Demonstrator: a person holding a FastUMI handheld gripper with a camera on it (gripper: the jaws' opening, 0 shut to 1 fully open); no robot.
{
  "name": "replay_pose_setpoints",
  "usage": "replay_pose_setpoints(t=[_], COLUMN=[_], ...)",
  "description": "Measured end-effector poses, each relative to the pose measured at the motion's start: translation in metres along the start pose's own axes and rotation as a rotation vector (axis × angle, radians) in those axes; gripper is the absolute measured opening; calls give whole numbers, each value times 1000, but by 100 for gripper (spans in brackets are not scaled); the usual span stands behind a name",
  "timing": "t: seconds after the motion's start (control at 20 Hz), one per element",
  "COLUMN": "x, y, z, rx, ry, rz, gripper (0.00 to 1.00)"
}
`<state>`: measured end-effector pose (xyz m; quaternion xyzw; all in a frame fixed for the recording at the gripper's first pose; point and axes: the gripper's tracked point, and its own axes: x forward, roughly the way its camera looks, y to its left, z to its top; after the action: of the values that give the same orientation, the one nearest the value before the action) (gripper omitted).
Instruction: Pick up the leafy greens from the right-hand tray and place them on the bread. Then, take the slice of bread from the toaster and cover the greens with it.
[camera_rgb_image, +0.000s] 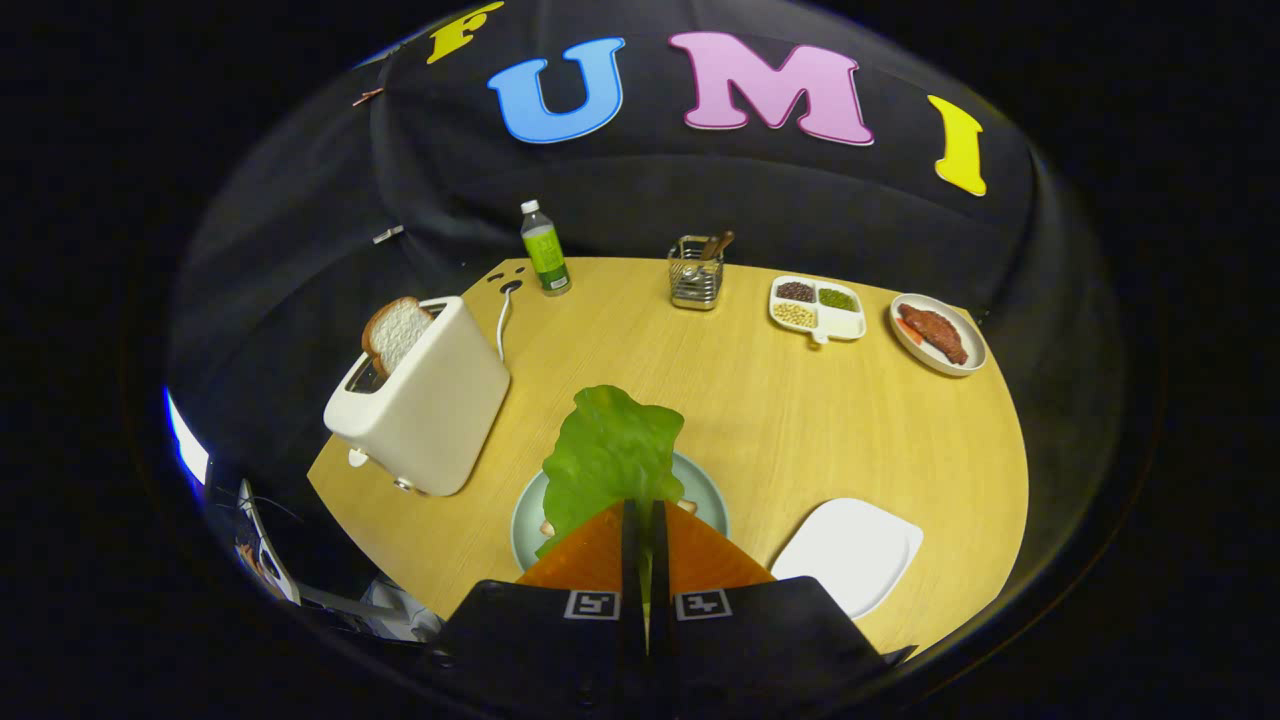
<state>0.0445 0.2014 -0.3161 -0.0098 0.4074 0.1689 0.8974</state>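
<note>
We see the gripper (640, 520) with its fingers pressed together on the stem end of the leafy greens (610, 455), which fan out ahead of them above a round plate (712, 498). Something pale shows on the plate under the leaf, perhaps the bread, though we cannot be sure. Left of the plate stands the toaster (425, 400) with a slice of bread (395, 332) poking up. A white tray (850, 552) lies right of the plate on the table (800, 430).
</note>
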Motion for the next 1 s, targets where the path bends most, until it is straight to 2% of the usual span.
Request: replay_pose_setpoints(t=[0.25, 0.5, 0.65, 0.8, 0.85, 0.9, 0.95, 1.0], x=[42, 64, 69, 68, 65, 63, 60, 56], y=[22, 12, 11, 18, 22, 26, 30, 33], z=[-24, -33, -40, -43, -42, -39, -36, -33], rx=[-19, -17, -24, -10, -3, 5, 13, 24], ry=[107, 152, 178, 186, 182, 172, 160, 150], rz=[23, -28, -39, -31, -23, -14, -8, -3], gripper=[8, 15, 26, 60, 85, 95, 100, 100])
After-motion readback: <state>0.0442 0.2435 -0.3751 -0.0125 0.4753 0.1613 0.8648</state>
